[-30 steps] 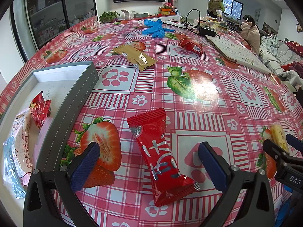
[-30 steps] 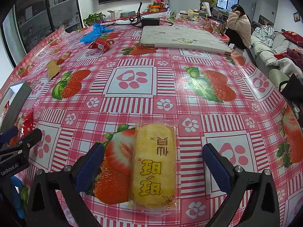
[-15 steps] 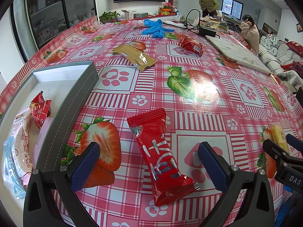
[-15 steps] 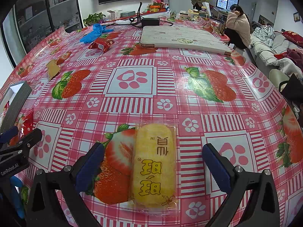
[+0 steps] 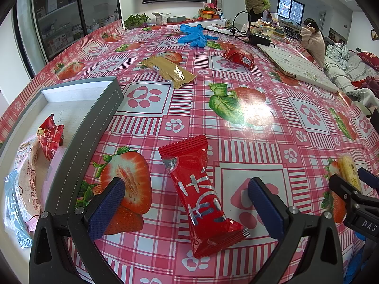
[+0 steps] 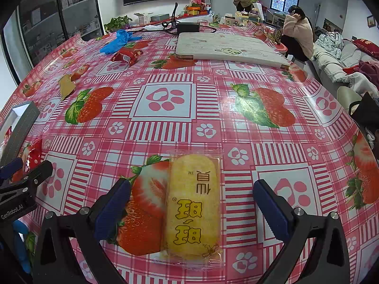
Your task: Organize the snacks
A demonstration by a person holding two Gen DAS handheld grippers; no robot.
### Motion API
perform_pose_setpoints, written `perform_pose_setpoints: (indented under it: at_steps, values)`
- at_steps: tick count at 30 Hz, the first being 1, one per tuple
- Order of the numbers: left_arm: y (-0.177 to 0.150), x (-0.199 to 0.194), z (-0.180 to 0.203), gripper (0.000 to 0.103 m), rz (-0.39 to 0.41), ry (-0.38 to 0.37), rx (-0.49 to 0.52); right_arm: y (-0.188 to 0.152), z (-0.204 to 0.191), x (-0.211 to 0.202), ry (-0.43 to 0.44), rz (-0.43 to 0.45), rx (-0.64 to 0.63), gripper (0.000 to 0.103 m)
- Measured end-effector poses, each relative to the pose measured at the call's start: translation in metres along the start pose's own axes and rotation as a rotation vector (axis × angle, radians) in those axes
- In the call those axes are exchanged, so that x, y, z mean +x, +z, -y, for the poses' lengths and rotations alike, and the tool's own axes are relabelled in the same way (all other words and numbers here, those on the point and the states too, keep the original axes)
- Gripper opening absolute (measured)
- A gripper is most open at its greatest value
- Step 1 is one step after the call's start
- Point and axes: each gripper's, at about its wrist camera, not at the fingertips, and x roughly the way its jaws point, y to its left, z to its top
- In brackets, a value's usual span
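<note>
The left gripper (image 5: 186, 200) stands wide open, holding nothing, its blue-padded fingers (image 5: 105, 209) set either side of a red snack packet (image 5: 201, 194) that lies flat on the strawberry-print tablecloth (image 5: 236, 123), slightly askew to the jaws. The right gripper (image 6: 190, 203) is spread just as wide and just as empty, straddling a yellow rice-cracker packet (image 6: 191, 209) that lies lengthwise between its fingers.

Both packets look light, and their film wrappers are glossy, so they will probably be slippery and crinkle under the pads. The red packet seems puffy and soft; a grip across its middle, where the body is fullest, should hold better than one on the thin crimped ends. The cracker inside the clear yellow wrapper is likely brittle, so a gentle close across its width at mid-length seems wise, with the fingertips low enough to catch the cracker itself rather than only the loose film edge.

To the left of the left gripper sits the grey tray (image 5: 94, 127), with several snacks already inside, among them a small red packet (image 5: 51, 137). Farther out on the table lie a gold-brown wrapper (image 5: 169, 72), another red snack (image 5: 239, 56) and blue gloves (image 5: 194, 35). With at least four snacks outside the tray, the sorting looks partly done.
</note>
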Motion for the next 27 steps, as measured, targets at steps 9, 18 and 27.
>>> perform_pose_setpoints:
  at_steps: [9,18,27]
  values:
    - [-0.002,-0.003,0.0,0.102,-0.037,0.0,-0.001,0.002,-0.002,0.0,-0.002,-0.028,-0.01,0.103]
    - [-0.005,-0.025,0.013,0.036,-0.116,-0.1,0.065,0.007,-0.018,-0.008,0.039,-0.13,-0.072,0.066]
    - [-0.007,-0.054,-0.016,0.034,-0.163,-0.257,-0.032,-0.002,-0.007,-0.027,0.229,-0.169,0.047,0.038]
